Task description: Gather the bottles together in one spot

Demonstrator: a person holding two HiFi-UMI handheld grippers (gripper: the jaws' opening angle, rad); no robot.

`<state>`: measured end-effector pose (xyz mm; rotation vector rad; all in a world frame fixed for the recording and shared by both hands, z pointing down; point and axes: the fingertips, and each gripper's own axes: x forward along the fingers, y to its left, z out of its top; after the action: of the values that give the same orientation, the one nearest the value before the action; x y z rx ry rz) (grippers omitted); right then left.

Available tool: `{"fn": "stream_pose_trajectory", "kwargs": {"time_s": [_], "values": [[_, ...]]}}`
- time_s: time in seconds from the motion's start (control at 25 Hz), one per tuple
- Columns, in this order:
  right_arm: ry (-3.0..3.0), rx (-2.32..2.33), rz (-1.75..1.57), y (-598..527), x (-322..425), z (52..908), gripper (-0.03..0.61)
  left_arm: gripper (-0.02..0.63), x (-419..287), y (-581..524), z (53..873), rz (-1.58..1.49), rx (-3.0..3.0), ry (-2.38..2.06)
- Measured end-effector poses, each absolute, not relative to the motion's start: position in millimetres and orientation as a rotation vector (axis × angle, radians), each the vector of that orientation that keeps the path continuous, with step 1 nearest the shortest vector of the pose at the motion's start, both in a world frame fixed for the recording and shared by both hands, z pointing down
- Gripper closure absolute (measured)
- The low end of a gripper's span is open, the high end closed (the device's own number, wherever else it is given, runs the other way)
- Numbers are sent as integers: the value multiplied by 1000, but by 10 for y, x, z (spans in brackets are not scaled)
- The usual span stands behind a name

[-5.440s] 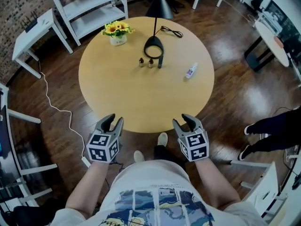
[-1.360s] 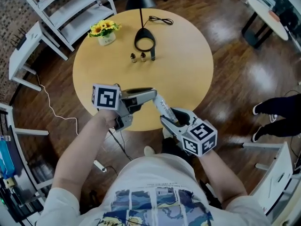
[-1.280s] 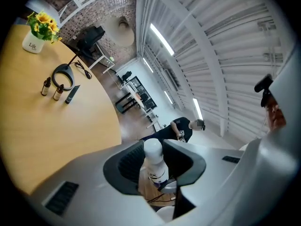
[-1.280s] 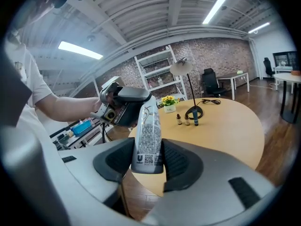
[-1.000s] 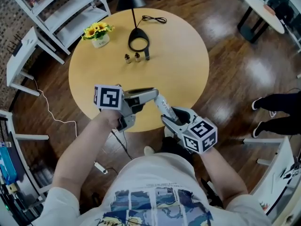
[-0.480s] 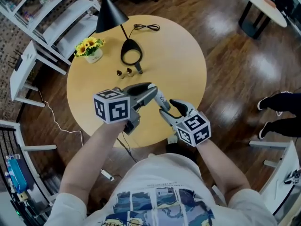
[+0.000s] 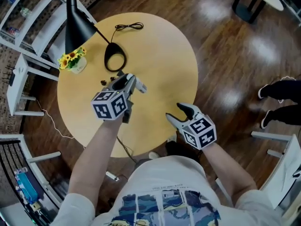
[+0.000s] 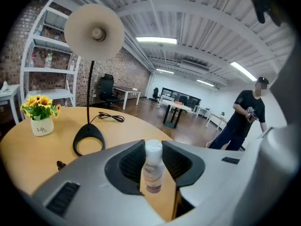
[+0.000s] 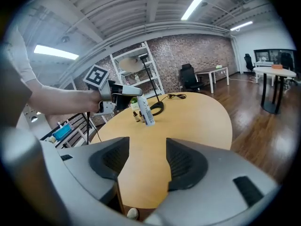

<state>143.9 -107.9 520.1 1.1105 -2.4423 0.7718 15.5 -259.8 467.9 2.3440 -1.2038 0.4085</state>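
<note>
Nearest the body, the right tongs (image 9: 146,153) hang over the near rim of the round counter (image 7: 160,79). Their jaws are wide apart; they have just been opening, and nothing stands between them.

Further in, the left tongs (image 7: 128,81) reach across the counter with jaws clamped on the bottle (image 8: 152,167). It is white with a label and is gripped by its cap end, so the body slants down toward the wood. Whether its base touches the counter cannot be told.

Just beside that base stand two small bottles (image 9: 135,116), dark, upright and close together. Just behind them lies the ring-shaped foot of the lamp (image 8: 89,131), with a thin stem rising to a black shade. Left of the foot, near the far rim, a vase (image 8: 39,125) of yellow flowers stands apart from the bottles. A black cable (image 7: 128,26) lies coiled at the counter's far side.

Beyond the counter stands a white shelf (image 8: 49,70). A person (image 8: 244,121) in dark clothes stands well off to the right on the floor (image 7: 235,55).
</note>
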Motion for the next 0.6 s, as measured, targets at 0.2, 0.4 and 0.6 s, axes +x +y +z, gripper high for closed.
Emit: {"fn": "stream_pose_trajectory", "kwargs": {"time_s": [0.2,0.4,0.6], "values": [[-2389,1149,838,-1089,1732,5392,308,506,19,-3049,5024,437,2259,-1428],[-2333,1199,889,-1083,1997,5512,308,506,-74,-3323,5268,460,2199,-1596],[-2295,1210,918,-1035,2140,5613,308,506,-12,-3432,5363,473,2202,-1671]]}}
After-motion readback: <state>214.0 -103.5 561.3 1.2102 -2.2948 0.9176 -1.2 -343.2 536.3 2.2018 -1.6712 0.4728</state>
